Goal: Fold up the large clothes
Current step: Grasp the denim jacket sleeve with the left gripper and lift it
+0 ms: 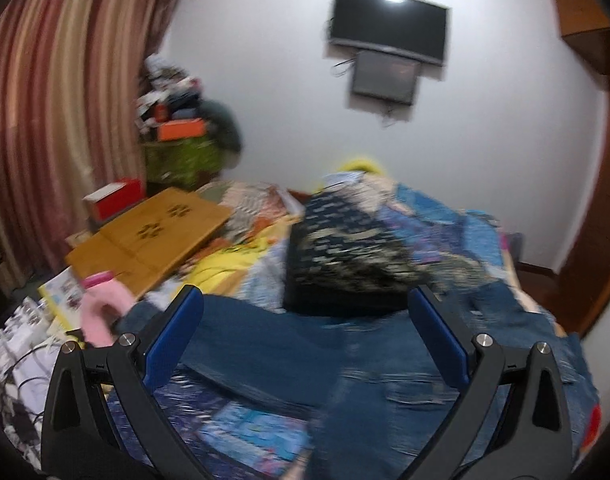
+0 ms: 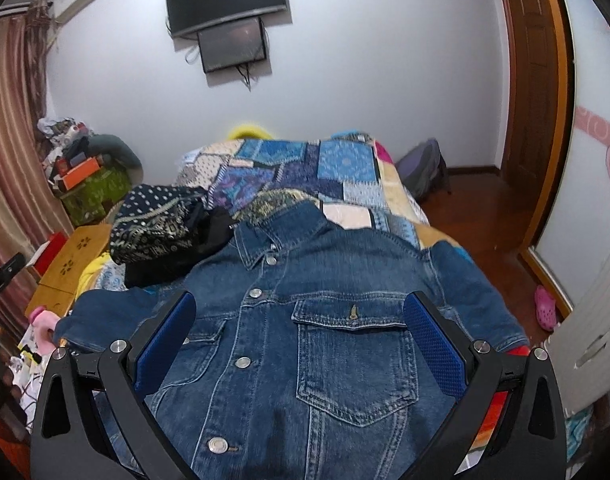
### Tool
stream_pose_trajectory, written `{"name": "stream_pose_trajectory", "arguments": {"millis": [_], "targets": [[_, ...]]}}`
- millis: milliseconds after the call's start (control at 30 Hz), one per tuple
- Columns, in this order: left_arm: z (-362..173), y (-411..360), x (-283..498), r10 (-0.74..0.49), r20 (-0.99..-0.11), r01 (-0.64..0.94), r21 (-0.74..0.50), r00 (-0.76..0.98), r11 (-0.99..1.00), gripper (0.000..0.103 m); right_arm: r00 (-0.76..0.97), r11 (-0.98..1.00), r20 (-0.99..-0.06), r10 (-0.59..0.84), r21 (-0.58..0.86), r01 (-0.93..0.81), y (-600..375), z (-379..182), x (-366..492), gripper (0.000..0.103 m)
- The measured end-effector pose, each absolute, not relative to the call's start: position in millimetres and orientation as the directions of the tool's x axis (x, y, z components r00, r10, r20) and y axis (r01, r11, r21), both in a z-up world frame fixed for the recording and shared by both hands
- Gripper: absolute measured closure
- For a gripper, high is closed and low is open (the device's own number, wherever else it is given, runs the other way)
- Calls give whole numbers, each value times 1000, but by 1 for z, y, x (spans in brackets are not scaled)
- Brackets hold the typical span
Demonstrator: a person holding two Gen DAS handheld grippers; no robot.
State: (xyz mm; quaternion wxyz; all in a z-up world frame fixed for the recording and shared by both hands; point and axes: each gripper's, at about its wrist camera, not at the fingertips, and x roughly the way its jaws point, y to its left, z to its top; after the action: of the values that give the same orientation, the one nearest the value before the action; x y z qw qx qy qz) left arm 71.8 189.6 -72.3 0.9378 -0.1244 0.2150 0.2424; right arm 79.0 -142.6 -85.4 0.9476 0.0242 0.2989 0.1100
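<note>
Claws spread wide above a denim jacket [image 2: 305,340] on the bed [image 2: 357,196]
Right claw [image 2: 299,330] hangs empty over the jacket's buttoned front and chest pocket; left claw [image 1: 305,326], equally wide, holds nothing over a blurred sleeve. Dark patterned clothes [image 2: 157,232] lie heaped beside the collar, a wooden lap desk [image 1: 145,236] further left
</note>
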Motion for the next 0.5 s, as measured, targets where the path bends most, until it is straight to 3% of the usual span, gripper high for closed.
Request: {"name": "stream_pose_trajectory", "arguments": {"millis": [300, 500], "targets": [[-143, 299, 83, 363, -650, -642, -257, 668, 722, 0, 742, 977, -637, 210, 101, -190, -121, -104, 119, 0], [-201, 344, 84, 215, -752, -681, -386, 624, 623, 13, 699, 975, -686, 202, 74, -209, -103, -119, 139, 0]]}}
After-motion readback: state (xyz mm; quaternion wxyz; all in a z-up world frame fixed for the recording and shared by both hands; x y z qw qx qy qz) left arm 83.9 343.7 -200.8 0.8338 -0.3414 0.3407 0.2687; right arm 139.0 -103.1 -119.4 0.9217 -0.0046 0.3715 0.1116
